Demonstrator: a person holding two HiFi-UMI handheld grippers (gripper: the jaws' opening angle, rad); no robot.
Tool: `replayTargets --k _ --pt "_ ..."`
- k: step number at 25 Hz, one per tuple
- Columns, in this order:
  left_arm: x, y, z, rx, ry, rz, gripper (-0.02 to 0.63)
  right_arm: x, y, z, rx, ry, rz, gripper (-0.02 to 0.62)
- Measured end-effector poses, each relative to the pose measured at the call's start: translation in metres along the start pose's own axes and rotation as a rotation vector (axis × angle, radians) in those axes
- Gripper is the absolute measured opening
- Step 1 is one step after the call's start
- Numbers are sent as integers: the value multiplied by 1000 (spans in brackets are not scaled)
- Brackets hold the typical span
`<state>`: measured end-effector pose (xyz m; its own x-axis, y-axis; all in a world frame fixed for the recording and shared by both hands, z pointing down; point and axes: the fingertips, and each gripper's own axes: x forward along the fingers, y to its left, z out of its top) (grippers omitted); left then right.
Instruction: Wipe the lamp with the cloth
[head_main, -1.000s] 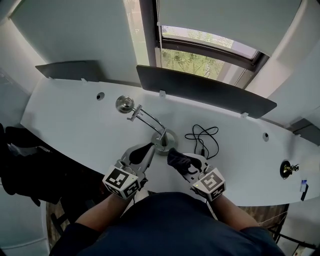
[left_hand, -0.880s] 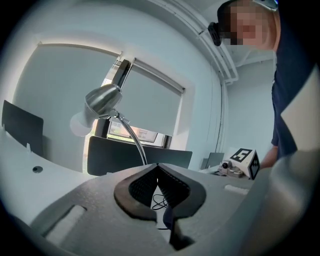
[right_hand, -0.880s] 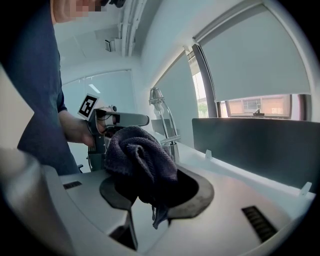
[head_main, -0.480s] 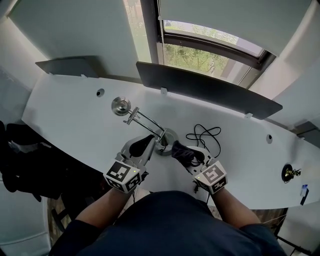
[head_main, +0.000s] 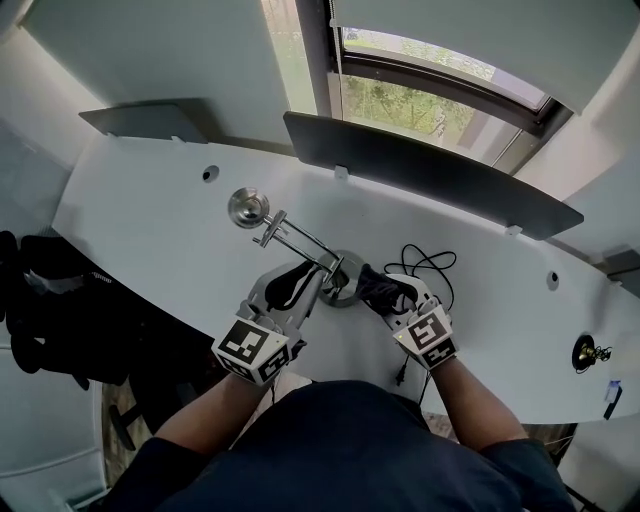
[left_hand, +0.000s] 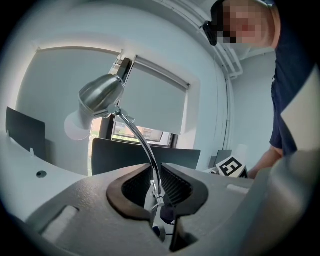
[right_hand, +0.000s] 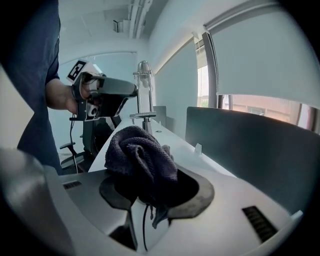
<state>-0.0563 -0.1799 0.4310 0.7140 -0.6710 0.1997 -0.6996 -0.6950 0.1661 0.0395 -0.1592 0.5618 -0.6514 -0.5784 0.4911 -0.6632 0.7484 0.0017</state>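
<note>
left claw (left_hand: 155, 175) steadies lamp (left_hand: 101, 94) as cloth (right_hand: 142, 155) waits

left claw grips the lamp by its thin chrome stem (left_hand: 142, 145) on the white desk (head_main: 140, 220); right claw (right_hand: 150, 182) pinches the soft, dark, nubby cloth. we judge the lamp light and springy, best held low near its round base (head_main: 343, 288).

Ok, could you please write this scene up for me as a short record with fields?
Left gripper: jaws closed on the lamp stem, just above its base
Right gripper: shut on a dark cloth, close beside the lamp's base
Lamp: chrome, standing on the white desk
Also on desk: black cable, right of the base
Wiping: cannot tell whether the cloth touches the lamp
</note>
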Motion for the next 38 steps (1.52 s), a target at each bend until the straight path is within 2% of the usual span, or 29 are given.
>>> replayTargets --k 10,20,30,33,38 --pt "10 4 10 -12 -24 24 51 47 -25 -21 -221 107 31 160" --pt "12 6 9 -37 -24 27 50 111 -25 -40 -476 212 138 160" --pt "11 8 10 -47 -25 39 51 132 -19 -70 -689 286 228 160" --pt "10 8 9 -48 -26 43 51 129 -12 -77 -711 303 231 160" --pt "11 8 8 -52 -22 40 51 118 -1 -88 -660 329 226 159"
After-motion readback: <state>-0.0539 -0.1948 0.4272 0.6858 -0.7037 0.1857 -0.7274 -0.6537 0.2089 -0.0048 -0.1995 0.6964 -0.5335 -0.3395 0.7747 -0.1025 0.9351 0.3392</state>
